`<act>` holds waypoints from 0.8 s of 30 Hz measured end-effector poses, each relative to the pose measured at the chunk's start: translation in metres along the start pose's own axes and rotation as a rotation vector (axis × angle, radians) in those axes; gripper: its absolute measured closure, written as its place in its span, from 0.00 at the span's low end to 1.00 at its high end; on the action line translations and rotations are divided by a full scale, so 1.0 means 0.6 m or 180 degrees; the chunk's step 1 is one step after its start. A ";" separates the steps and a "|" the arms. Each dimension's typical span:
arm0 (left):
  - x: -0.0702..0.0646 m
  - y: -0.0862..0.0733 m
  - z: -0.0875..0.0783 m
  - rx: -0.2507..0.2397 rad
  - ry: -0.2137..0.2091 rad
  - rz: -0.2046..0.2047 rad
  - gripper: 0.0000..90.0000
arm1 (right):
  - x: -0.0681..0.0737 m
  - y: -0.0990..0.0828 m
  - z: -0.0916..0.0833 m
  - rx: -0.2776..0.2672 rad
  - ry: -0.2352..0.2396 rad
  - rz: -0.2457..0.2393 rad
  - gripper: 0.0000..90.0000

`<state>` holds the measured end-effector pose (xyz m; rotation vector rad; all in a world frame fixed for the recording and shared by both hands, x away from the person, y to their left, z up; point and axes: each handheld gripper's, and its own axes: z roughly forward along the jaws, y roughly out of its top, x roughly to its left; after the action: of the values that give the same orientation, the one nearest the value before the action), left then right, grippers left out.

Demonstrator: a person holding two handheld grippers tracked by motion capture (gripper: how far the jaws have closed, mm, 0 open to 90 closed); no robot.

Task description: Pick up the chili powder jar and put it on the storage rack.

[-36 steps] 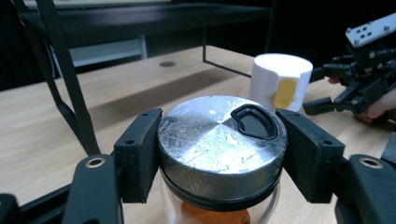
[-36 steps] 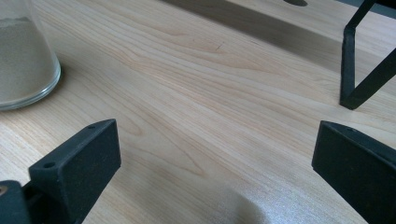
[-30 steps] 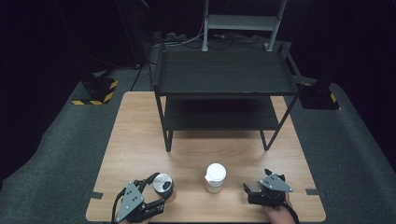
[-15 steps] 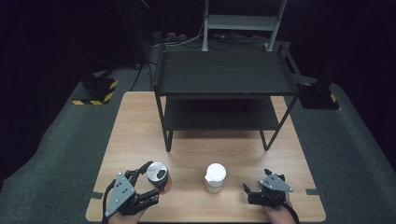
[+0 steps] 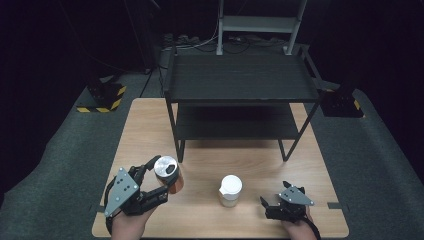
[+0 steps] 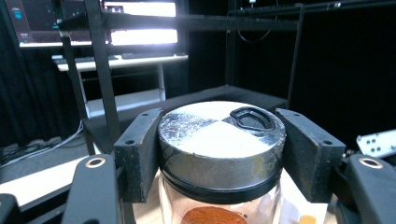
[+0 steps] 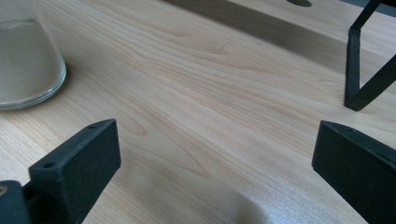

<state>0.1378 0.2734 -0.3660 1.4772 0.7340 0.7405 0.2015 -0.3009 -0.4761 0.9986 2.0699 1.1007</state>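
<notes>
The left claw (image 5: 159, 179) grips a silver-lidded jar (image 5: 167, 172) by its lid above the table (image 5: 210, 165); the right claw (image 5: 266, 206) rests open beside a white-lidded jar (image 5: 230, 190).

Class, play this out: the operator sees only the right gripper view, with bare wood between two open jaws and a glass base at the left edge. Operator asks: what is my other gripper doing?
Observer: The left gripper is shut on a jar with a silver lid, its pads on the lid's sides.
Operator: What does that glass base belong to?
Observer: A white-lidded jar standing mid-table, untouched.
Operator: And the black leg at my right?
Observer: It belongs to a black two-tier rack at the table's far side; both tiers look bare.
</notes>
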 end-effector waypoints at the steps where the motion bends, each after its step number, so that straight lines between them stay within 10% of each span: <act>1: 0.001 0.003 0.002 -0.0015 0.0001 -0.0001 0.38 | 0.000 0.000 0.000 0.0000 0.0000 -0.0001 0.00; 24: 0.010 0.073 0.048 -0.0231 -0.0016 0.0042 0.38 | 0.000 -0.001 0.000 -0.0012 0.0001 0.0008 0.00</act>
<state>0.1652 0.2596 -0.3231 1.4188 0.6873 0.7657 0.2012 -0.3015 -0.4766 0.9993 2.0667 1.1058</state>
